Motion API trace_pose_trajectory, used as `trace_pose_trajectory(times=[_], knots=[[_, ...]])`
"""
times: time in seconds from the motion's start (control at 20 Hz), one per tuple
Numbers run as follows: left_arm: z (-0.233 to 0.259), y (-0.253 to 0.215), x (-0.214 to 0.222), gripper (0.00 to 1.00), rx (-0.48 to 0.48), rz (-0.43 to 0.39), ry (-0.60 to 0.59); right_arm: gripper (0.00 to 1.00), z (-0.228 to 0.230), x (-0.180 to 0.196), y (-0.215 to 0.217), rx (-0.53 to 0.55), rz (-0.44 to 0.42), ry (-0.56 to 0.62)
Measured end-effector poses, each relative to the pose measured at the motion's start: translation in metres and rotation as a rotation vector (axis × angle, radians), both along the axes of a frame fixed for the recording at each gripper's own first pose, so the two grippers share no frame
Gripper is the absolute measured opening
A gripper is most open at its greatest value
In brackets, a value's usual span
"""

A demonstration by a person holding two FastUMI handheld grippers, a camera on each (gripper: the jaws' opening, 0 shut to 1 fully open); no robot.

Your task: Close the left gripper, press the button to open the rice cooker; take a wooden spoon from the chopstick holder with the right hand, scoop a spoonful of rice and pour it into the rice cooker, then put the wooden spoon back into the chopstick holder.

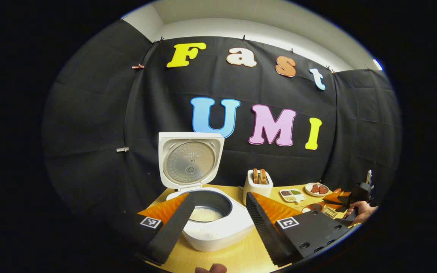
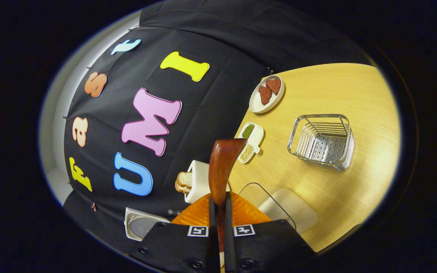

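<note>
The wooden spoon (image 2: 222, 167) is clamped between the right gripper (image 2: 218, 212)'s two fingers, which stand nearly closed on its handle, the dark wood running forward from the jaws and ending in a bent tip out ahead. The view is rolled hard over, so the spoon seems to be tipped on purpose, either to pour or to carry; its bowl is hidden, and I cannot tell whether any rice is on it. Below it on the table (image 2: 340, 87) sit a wire holder (image 2: 323, 141), probably the chopstick holder, standing empty, and a clear container (image 2: 279, 204) with something white.

The rice cooker (image 1: 211, 223) stands with its lid (image 1: 190, 161) up, rice showing in the pot, so the button step looks done. The left gripper (image 1: 218, 220) hovers just before it, jaws spread wide and holding nothing. A toaster (image 1: 258, 185) stands just behind.
</note>
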State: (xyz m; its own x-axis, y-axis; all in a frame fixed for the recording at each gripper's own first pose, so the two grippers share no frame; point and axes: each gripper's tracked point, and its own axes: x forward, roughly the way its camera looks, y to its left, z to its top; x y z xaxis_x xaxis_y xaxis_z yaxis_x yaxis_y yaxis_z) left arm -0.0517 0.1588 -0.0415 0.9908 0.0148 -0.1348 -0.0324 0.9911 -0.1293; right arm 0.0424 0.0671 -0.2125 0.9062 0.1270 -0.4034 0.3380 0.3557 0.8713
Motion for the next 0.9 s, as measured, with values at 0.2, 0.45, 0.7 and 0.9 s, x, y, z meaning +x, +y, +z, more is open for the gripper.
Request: trace_pose_trajectory(times=[0.2, 0.45, 0.7, 0.9], knots=[[0.000, -0.001, -0.004, 0.95, -0.007, -0.001, -0.004, 0.09, 0.027, 0.003, 0.004, 0.074, -0.022, -0.024], [-0.003, 0.002, -0.008, 0.95, -0.010, -0.004, -0.003, 0.09, 0.078, 0.011, 0.036, 0.083, 0.010, -0.079], [-0.007, 0.005, -0.011, 0.95, 0.003, -0.013, -0.004, 0.09, 0.136, 0.027, 0.093, 0.106, 0.053, -0.131], [-0.012, 0.006, -0.018, 0.95, -0.007, -0.018, 0.004, 0.09, 0.176, 0.044, 0.146, 0.079, 0.105, -0.182]])
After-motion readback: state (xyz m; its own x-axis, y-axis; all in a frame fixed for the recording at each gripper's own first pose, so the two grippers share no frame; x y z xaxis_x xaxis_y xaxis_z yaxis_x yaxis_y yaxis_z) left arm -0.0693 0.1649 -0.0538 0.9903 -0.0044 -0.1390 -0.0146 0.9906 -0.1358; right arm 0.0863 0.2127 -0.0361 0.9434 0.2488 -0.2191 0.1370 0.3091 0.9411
